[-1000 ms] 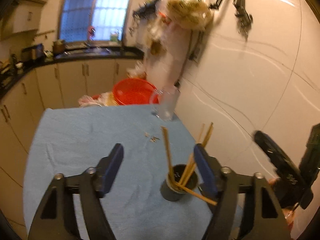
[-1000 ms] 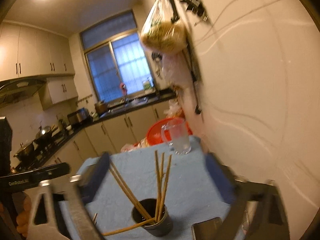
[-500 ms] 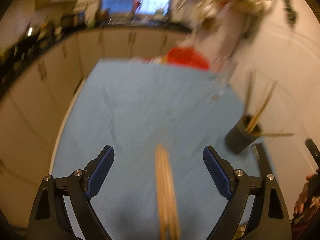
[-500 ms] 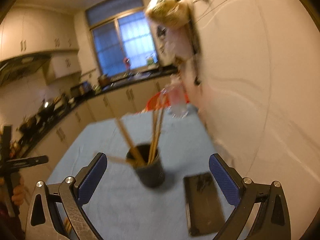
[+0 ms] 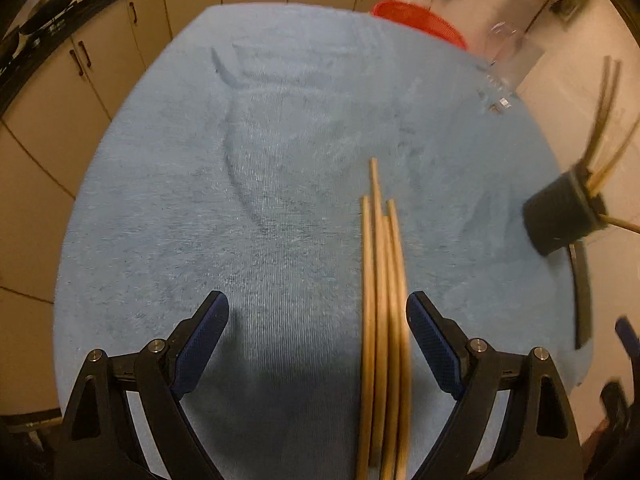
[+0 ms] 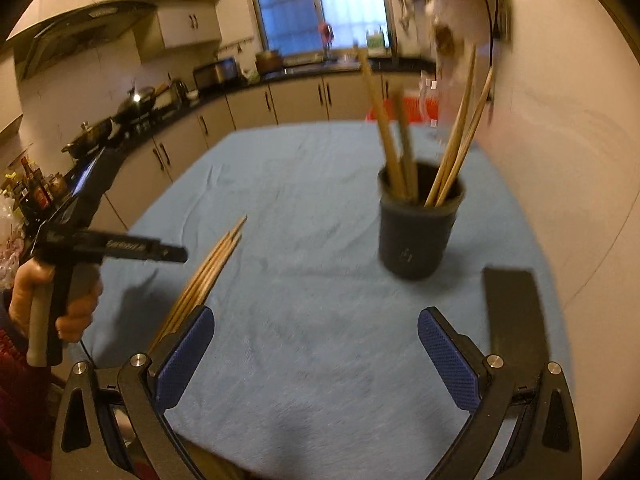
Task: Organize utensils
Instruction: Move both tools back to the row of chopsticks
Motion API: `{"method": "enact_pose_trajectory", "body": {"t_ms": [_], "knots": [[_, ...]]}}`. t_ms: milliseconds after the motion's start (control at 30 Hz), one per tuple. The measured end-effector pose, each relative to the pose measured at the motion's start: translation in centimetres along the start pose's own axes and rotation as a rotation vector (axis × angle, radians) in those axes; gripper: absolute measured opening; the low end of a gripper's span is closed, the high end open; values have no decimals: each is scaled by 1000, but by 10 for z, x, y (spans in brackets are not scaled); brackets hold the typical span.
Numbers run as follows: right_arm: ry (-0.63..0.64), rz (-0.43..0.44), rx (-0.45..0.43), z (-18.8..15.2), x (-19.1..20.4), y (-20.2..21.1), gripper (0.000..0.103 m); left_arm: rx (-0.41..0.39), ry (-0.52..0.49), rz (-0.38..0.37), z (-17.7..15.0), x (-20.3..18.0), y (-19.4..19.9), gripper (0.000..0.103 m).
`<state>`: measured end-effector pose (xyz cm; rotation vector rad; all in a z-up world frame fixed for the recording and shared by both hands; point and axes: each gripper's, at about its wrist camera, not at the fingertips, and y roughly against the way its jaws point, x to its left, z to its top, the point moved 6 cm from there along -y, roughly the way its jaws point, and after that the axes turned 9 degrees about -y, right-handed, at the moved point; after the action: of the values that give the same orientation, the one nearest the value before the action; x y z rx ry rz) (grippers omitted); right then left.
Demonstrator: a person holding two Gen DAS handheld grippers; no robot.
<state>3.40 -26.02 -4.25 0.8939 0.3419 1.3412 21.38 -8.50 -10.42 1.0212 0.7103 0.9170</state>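
Observation:
Several loose wooden chopsticks [image 5: 382,300] lie side by side on the blue cloth [image 5: 248,184]. My left gripper [image 5: 318,336] points down over them, jaws wide open; the bundle lies between the fingers, close to the right pad [image 5: 432,340], and neither pad touches it. A dark cup [image 6: 420,220] holding several upright chopsticks [image 6: 394,136] stands near the wall. My right gripper [image 6: 316,360] is open and empty, low over the cloth, with the cup ahead and slightly right. The same cup [image 5: 560,216] shows at the right edge of the left wrist view, and the loose chopsticks [image 6: 208,276] at the right wrist view's left.
A flat black object [image 6: 516,312] lies on the cloth beside the cup, near the wall. A red basin [image 5: 420,24] and a clear jug [image 5: 508,52] sit at the table's far end. A person's hand [image 6: 60,300] holds the left gripper's handle. Kitchen cabinets run behind.
Both grippers dropped and tipped down toward the table. The left one swung away from the cup to above the loose chopsticks, its jaws spread wider. The cup now sits nearer the right gripper.

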Motion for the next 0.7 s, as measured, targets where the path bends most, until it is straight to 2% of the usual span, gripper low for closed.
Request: {"method": "enact_pose_trajectory", "body": {"t_ms": [133,267,700], "knots": [[-30,17,43,-6,0,-11,103,47,-8,20,5,-2,-15,89],[-36,11,31,-6,-2,-9,103,56,-14,15,10,-4,-20,89],[-34,9,34,-8,3,-4,103,91,-55,103,25,-1,-43,87]]}}
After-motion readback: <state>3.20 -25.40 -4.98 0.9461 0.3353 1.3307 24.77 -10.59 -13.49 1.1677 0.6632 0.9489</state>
